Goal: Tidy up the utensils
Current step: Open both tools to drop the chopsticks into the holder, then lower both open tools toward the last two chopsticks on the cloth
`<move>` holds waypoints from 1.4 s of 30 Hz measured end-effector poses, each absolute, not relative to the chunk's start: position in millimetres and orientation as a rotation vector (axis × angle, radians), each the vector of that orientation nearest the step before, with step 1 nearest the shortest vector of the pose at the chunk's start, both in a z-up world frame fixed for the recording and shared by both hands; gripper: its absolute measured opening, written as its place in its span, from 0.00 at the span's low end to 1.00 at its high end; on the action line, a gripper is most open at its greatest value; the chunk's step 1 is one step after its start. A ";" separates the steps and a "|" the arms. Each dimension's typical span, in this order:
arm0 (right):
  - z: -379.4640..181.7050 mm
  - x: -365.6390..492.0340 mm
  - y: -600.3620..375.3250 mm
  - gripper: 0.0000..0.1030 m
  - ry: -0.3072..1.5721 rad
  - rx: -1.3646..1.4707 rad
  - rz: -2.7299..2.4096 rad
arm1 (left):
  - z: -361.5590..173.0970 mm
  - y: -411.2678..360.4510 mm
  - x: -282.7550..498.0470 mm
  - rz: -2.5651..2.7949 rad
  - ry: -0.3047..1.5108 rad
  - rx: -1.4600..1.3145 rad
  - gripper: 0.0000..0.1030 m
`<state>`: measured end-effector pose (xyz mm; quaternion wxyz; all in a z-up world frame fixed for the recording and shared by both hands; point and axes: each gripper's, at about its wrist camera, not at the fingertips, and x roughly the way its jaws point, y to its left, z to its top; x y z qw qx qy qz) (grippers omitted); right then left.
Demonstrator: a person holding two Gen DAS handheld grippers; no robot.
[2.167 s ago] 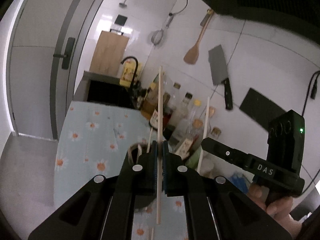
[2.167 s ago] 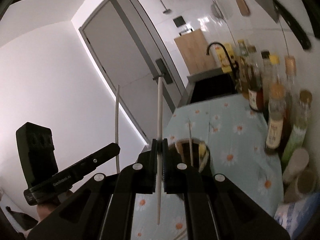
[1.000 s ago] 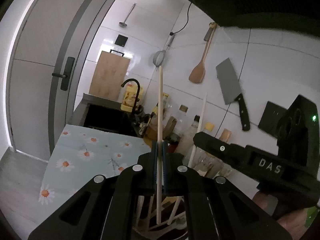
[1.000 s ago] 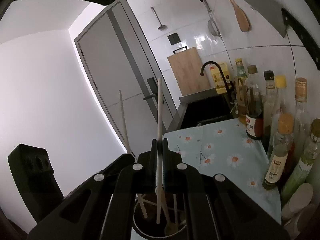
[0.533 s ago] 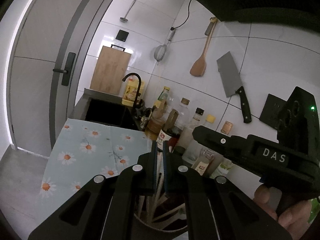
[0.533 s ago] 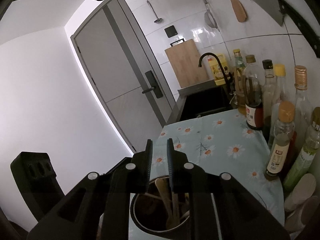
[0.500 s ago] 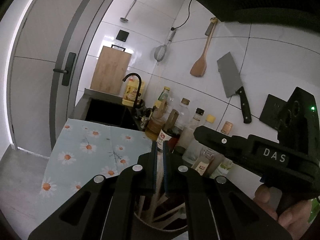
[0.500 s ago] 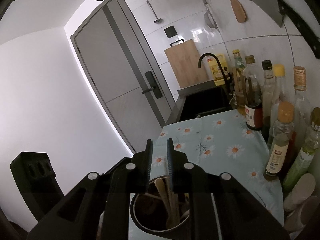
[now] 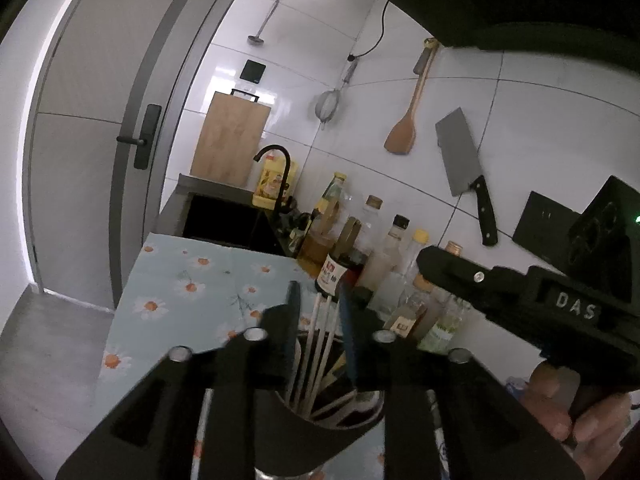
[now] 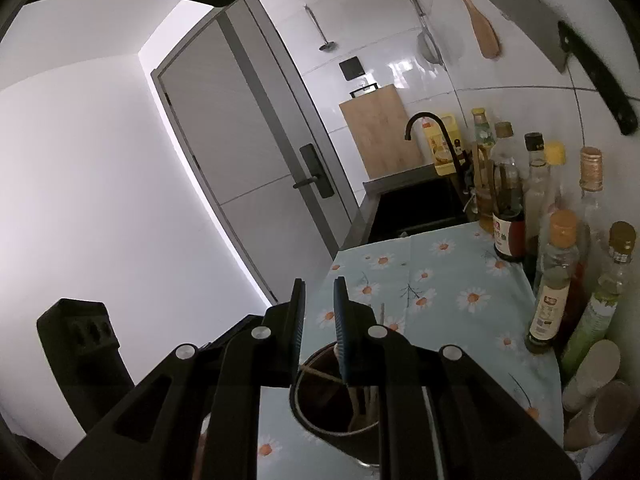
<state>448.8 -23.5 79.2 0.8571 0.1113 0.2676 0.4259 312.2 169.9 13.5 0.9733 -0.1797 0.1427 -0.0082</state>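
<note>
Both grippers, left and right, hover over holder, jaws spread, empty. Chopsticks stand inside holder, near edge of cloth. Lift straight up, clear of protruding sticks.

Left claw stands parted and empty directly above the dark utensil holder. Pale chopsticks stand inside it. Right claw sits at three o'clock. Bottles line the table at one o'clock.
</note>
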 end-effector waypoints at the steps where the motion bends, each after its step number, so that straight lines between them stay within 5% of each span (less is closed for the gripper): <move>1: 81.7 444.7 -25.0 0.16 0.559 0.230 0.895 | 14.7 169.2 308.2 -0.016 0.287 -0.357 0.19; 7: 91.1 422.1 -35.3 0.16 0.562 0.201 0.915 | 21.2 162.0 285.8 -0.031 0.313 -0.320 0.19; 12: 87.0 410.2 -52.7 0.34 0.636 0.258 0.934 | 18.9 147.8 262.0 -0.064 0.384 -0.231 0.19; 20: 65.4 387.0 -74.9 0.39 0.750 0.299 0.938 | 7.5 135.6 235.3 -0.082 0.481 -0.203 0.19; 42: -60.6 357.8 -125.8 0.40 1.105 0.402 0.817 | -84.2 113.3 239.4 -0.146 0.982 -0.200 0.19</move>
